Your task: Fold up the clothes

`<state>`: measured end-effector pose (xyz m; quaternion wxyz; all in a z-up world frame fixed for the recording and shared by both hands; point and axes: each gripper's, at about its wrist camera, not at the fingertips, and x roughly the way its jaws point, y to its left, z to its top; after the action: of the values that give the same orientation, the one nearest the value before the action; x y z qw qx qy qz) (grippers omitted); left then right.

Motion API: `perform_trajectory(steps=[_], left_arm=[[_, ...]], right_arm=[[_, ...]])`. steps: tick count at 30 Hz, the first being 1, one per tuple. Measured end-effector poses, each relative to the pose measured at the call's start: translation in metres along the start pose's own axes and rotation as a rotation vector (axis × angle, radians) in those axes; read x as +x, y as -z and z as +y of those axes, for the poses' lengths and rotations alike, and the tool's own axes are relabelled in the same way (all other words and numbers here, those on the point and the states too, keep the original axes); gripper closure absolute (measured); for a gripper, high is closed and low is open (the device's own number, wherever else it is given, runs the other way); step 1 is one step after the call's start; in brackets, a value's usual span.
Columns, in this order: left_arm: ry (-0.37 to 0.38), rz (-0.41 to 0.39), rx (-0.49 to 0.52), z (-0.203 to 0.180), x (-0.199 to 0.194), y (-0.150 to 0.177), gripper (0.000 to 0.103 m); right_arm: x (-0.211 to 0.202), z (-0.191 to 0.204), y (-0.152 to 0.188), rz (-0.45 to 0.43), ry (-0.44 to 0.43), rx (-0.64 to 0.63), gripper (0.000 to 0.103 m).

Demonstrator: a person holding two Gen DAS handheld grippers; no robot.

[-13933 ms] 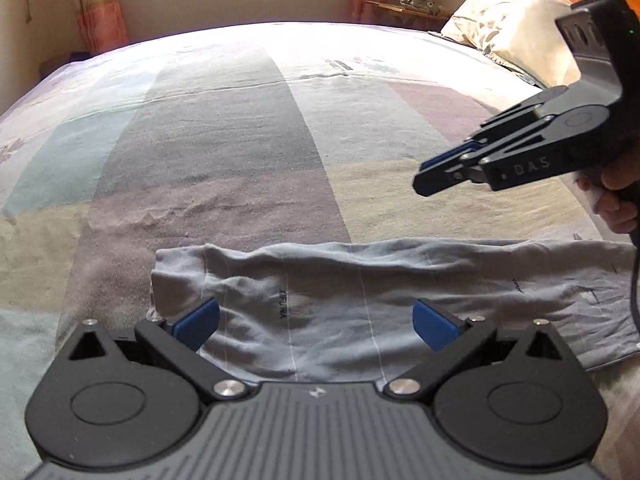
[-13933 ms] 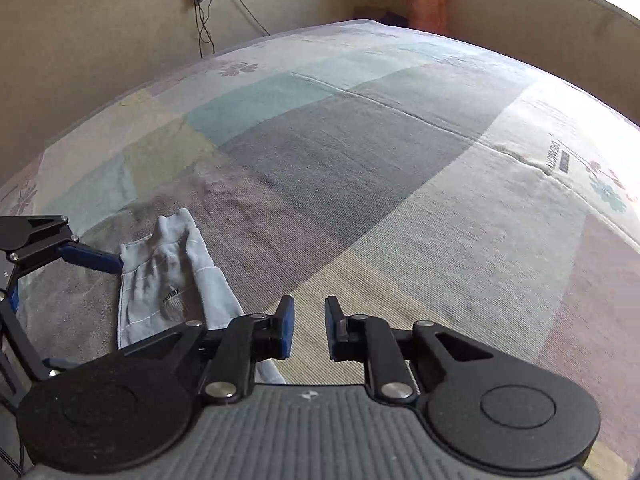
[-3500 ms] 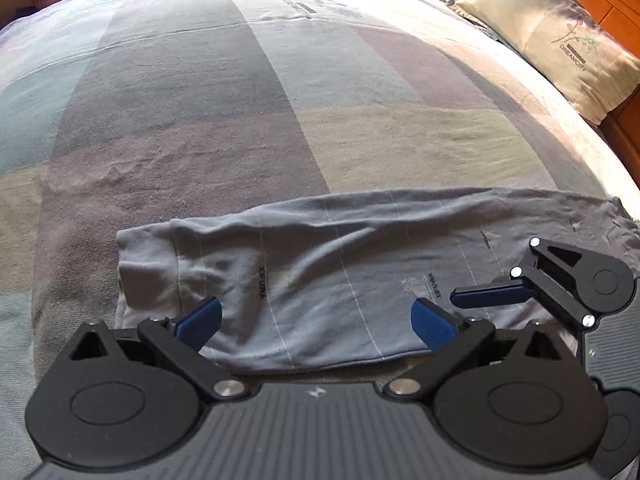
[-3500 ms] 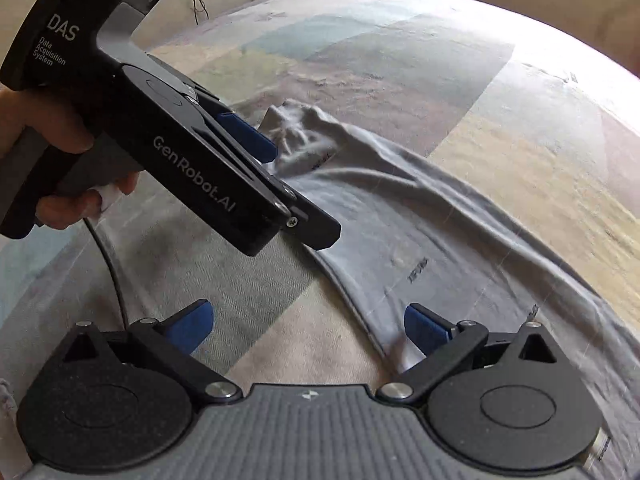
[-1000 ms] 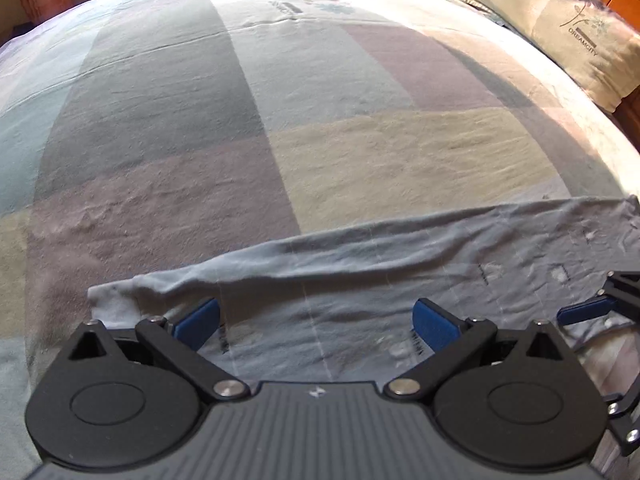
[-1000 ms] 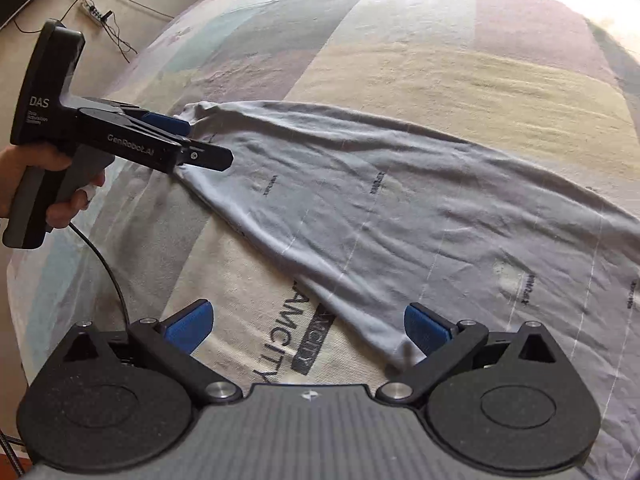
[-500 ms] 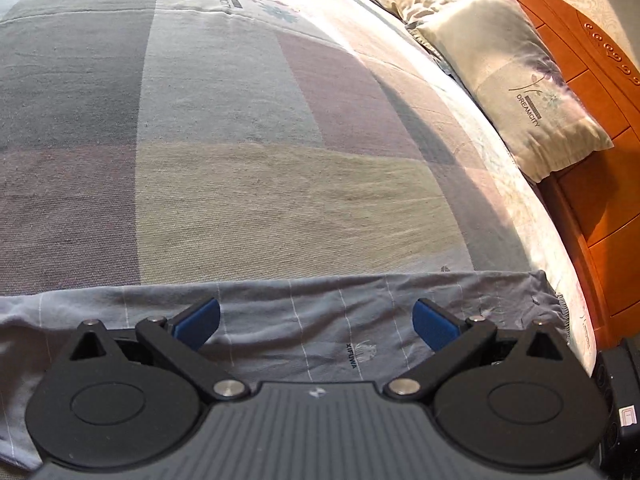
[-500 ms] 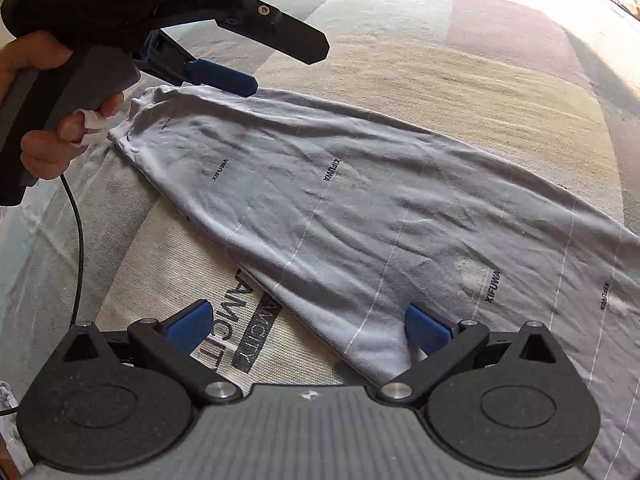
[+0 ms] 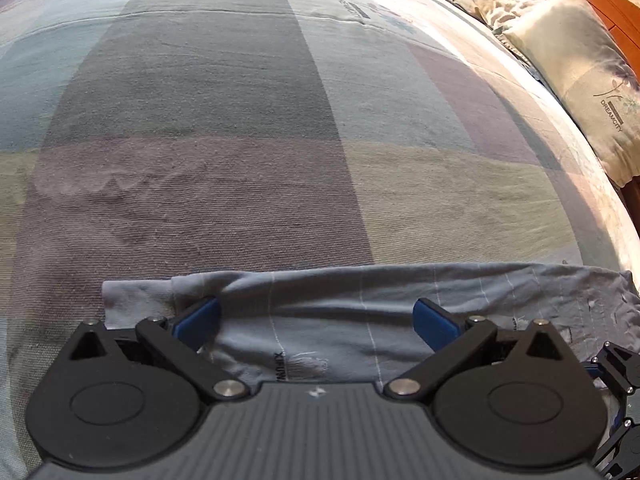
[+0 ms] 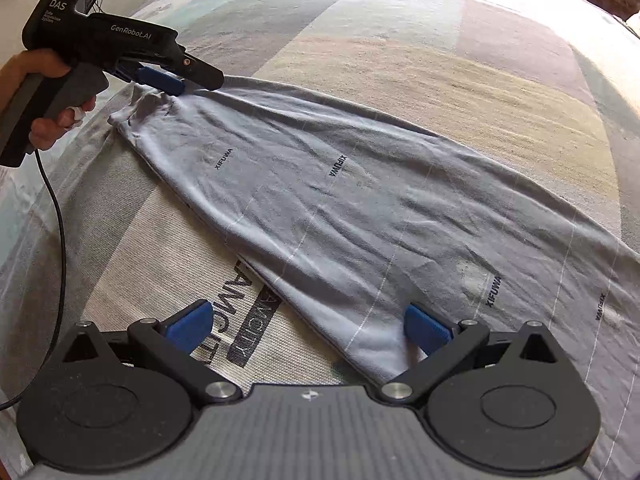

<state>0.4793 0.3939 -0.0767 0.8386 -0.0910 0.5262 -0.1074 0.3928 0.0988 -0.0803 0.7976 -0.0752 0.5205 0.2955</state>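
Two wide-open hand-held grippers, left [image 9: 316, 320] and right [image 10: 308, 322], over grey garment [image 10: 360, 216].

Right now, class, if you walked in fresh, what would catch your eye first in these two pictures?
A long grey garment printed with XIFUWA lies stretched across the striped bedspread. The left tongs hang open at its far end, and the right tongs sit open over its near edge. A pale pillow lies at the bed's right side.

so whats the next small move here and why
Probably close the left gripper on the grey garment's bunched end: its jaws are open around that fabric, and the right gripper is also open at the near edge, so nothing is gripped yet.
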Motion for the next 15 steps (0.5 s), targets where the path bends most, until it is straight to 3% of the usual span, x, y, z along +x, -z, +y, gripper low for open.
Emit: perform_trajectory(steps=[4,6,8,10,13,15], left_arm=[[0.008,-0.018,0.039,-0.011,-0.004,0.002,0.001],[-0.037,-0.029,0.106,-0.016,-0.001,0.006,0.001],[-0.097,-0.02,0.087,-0.001,0.002,0.007,0.003],[-0.037,-0.049,0.024,0.012,-0.006,0.007,0.002],[-0.059,-0.035,0.007,0.002,-0.016,0.003,0.002],[-0.024,-0.02,0.074,-0.014,-0.019,0.007,0.002]], right_arm=[[0.002,0.0,-0.001,0.004,0.005,-0.005,0.0],[0.003,0.001,-0.002,0.007,0.008,-0.008,0.0],[0.004,0.002,-0.003,0.01,0.013,-0.014,0.0],[0.003,0.003,-0.002,0.01,0.013,-0.019,0.0],[0.004,0.003,-0.002,0.007,0.014,-0.024,0.0],[0.004,0.004,-0.002,0.005,0.019,-0.027,0.0]])
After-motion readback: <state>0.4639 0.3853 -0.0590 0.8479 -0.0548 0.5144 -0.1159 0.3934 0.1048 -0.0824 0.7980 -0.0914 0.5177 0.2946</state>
